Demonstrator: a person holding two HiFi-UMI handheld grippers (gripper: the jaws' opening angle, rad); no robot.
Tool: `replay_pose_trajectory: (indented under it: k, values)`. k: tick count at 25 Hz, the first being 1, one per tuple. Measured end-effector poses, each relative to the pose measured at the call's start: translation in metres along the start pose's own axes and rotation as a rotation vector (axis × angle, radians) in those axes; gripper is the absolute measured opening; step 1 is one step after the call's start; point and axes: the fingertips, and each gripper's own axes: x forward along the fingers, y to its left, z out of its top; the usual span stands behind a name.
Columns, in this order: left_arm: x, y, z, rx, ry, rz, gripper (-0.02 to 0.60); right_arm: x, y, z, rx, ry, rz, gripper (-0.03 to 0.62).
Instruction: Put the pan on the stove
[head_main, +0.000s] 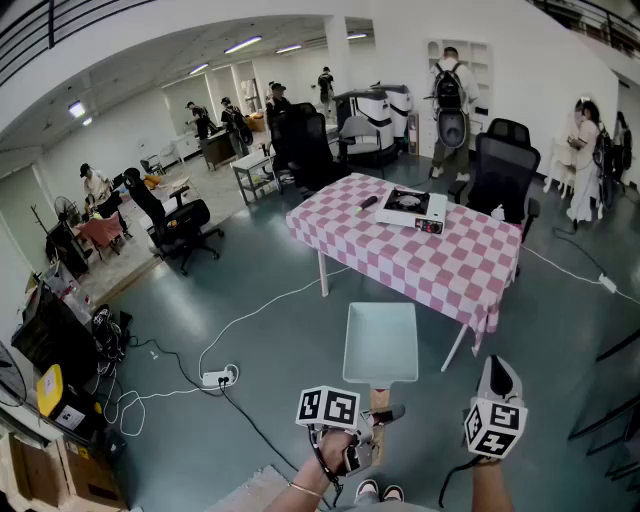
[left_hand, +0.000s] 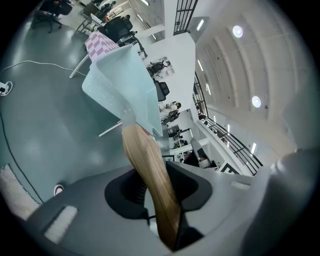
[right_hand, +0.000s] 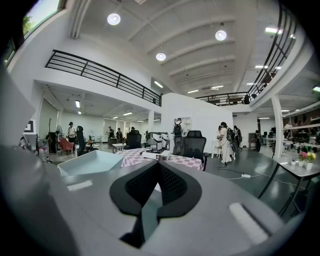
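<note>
Jaws of the left gripper (left_hand: 159, 189) pinch the wooden handle (left_hand: 149, 167) of a pale mint, square pan (head_main: 380, 342). The handle runs back between the jaws toward the person, and the pan body reaches forward. The pan hangs in the air over the grey-green floor (head_main: 270, 330), touching nothing else. It is on the near side of the counter (head_main: 440, 268) and well apart from the stove (head_main: 412, 208).

To the right, the right gripper (right_hand: 157, 186) points forward with its jaws pressed together and nothing between them. From the head view it hangs just beside the pan's near right corner, not touching it.

On the floor to the left lies a white power strip (head_main: 216, 378). A white cable (head_main: 262, 305) curves from it toward the counter.

Farther ahead stands the counter, a table draped in a pink and white checked cloth. The stove, a flat white unit with a black top, sits near the counter's far edge. A small dark object (head_main: 368, 202) lies just to its left.

Behind the counter's right end stands a black office chair (head_main: 500, 170). Beyond that, by the far white wall, a person with a backpack (head_main: 450, 95) faces away.
</note>
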Motion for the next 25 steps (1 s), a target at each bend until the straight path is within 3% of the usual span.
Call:
replay_pose_trajectory:
  k: [8, 25]
  values:
    - [-0.016, 0.008, 0.005, 0.0, 0.003, 0.008, 0.109, 0.004, 0.016, -0.003, 0.043, 0.026, 0.014, 0.009]
    - [-0.028, 0.039, 0.055, -0.001, 0.01, 0.016, 0.11, 0.035, 0.024, -0.018, 0.071, 0.057, -0.068, 0.009]
